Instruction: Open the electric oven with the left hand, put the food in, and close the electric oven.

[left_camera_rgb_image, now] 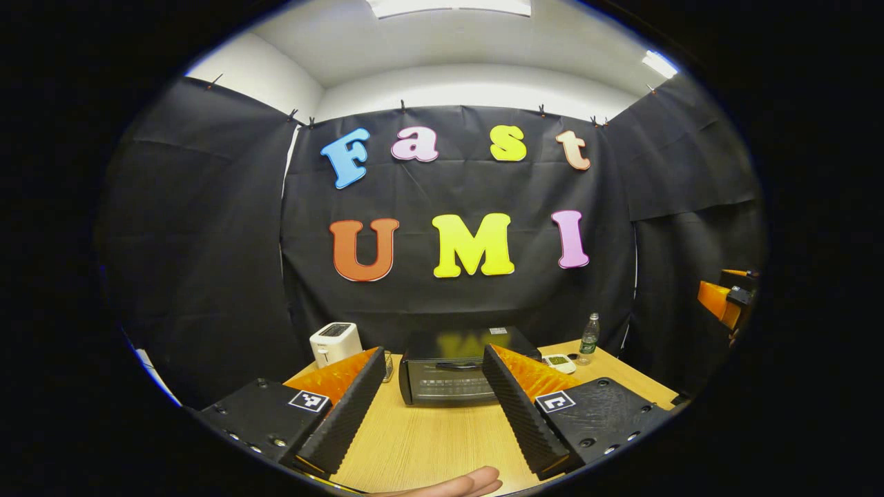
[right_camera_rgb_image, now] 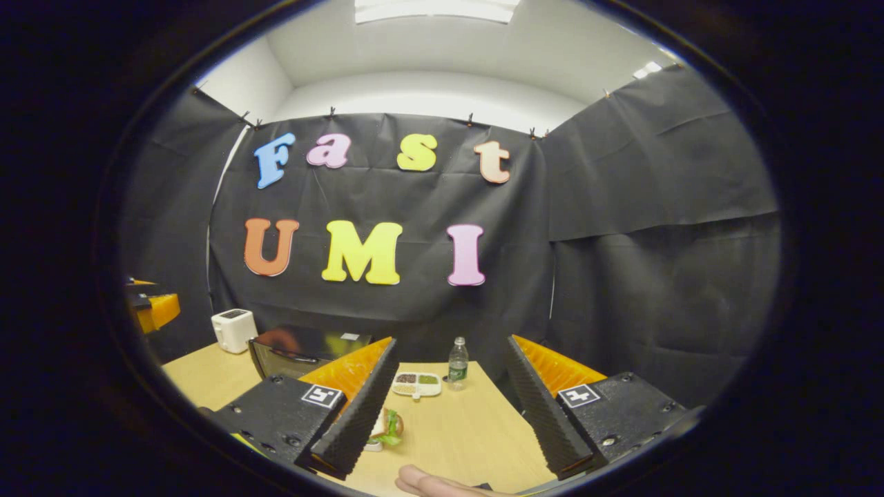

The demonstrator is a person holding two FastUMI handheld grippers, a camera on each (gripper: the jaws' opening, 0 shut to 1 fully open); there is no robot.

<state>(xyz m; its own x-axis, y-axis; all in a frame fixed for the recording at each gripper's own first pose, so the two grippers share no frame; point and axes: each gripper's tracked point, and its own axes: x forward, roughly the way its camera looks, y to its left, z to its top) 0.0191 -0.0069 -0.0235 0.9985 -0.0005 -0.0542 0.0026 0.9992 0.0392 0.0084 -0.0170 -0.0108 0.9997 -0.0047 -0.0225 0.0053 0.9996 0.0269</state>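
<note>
Black ribbed fingers of your left hand-held gripper (left_camera_rgb_image: 434,407) stand wide apart with nothing between them, hovering over the pale wood worktop (left_camera_rgb_image: 428,442). Dead ahead at 12 o'clock, framed in that gap, sits the electric oven (left_camera_rgb_image: 449,376), door shut, its handle running crosswise to your line of approach, so by my reading a straight push forward lines you up with it. This hand is the nearer one to the oven and the one the task calls for.

Your right hand-held gripper (right_camera_rgb_image: 452,407) is also spread wide and empty. Close in, at about 11 o'clock just past its left finger, lies the food (right_camera_rgb_image: 388,428), a sandwich with green leaf showing, partly hidden by that finger. Farther on, around 12 o'clock, are a small tray (right_camera_rgb_image: 417,384) and a bottle (right_camera_rgb_image: 457,362); the oven lies off at 10 o'clock, a white toaster (right_camera_rgb_image: 233,330) beyond it.
</note>
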